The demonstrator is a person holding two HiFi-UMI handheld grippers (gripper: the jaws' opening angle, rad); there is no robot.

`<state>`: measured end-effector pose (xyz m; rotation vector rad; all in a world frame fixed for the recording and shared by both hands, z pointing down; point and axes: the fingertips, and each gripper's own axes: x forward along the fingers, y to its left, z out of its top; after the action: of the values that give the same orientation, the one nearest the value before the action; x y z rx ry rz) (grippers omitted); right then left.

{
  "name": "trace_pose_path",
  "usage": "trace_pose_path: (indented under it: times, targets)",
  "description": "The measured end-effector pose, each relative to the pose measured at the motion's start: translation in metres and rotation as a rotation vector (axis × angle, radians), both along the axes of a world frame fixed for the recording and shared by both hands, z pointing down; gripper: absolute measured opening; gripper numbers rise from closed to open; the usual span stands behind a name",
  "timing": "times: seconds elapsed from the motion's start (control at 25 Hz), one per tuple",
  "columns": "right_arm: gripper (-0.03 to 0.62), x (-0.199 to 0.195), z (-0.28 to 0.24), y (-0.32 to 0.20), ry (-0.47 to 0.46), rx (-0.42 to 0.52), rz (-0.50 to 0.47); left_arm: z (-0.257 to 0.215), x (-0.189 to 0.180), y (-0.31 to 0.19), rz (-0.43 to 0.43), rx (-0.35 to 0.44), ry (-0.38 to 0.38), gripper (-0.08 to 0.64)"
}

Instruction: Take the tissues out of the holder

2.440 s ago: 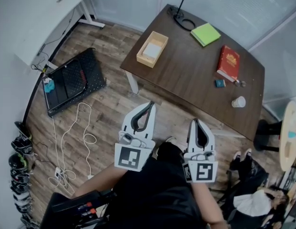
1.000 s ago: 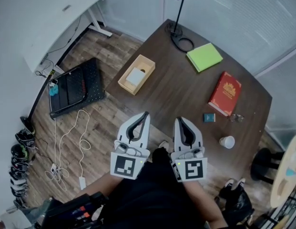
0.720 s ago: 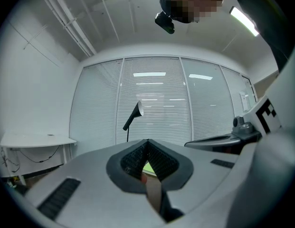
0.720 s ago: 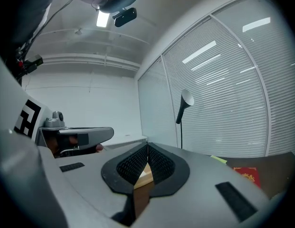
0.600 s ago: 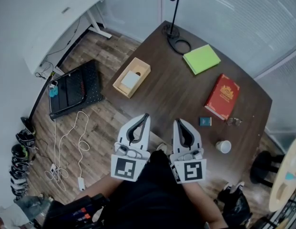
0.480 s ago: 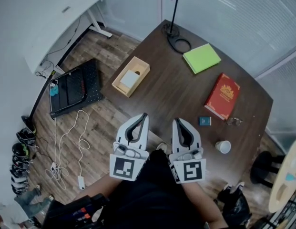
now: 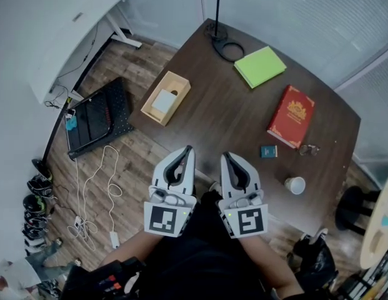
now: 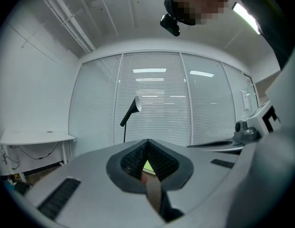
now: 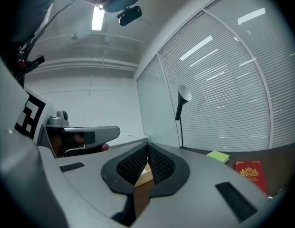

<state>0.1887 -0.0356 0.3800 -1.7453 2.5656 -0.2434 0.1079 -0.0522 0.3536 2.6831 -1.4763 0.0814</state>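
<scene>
While left gripper and right gripper sit lower centre, jaws pressed together (nothing pinched), the holder lies upper left.

Grippers: two are showing, left gripper, right gripper
Tissue holder: one is sitting
Books: two are lying, red book, green book
Paper cup: one is standing
Teal box: one is lying
Lamp: one is standing
Tables: two are standing, dark table, white desk

light: bright, even ceiling strips | sharp | edges: fisheye-warped
</scene>
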Motion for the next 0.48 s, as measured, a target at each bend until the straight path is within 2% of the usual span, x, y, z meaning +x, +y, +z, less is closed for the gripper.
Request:
trace_pose_path:
  times: [0.16, 0.48]
  targets:
    - [0.011, -0.002, 0.007, -0.004, 0.008, -0.004, 0.003, 0.005, -0.003, -0.011, 0.005, 0.007, 0.0, -0.002]
    - [0.011, -0.013, 0.007, -0.035, 0.052, -0.007, 0.071, 0.006, -0.024, -0.045, 0.036, 0.008, 0.038, -0.002]
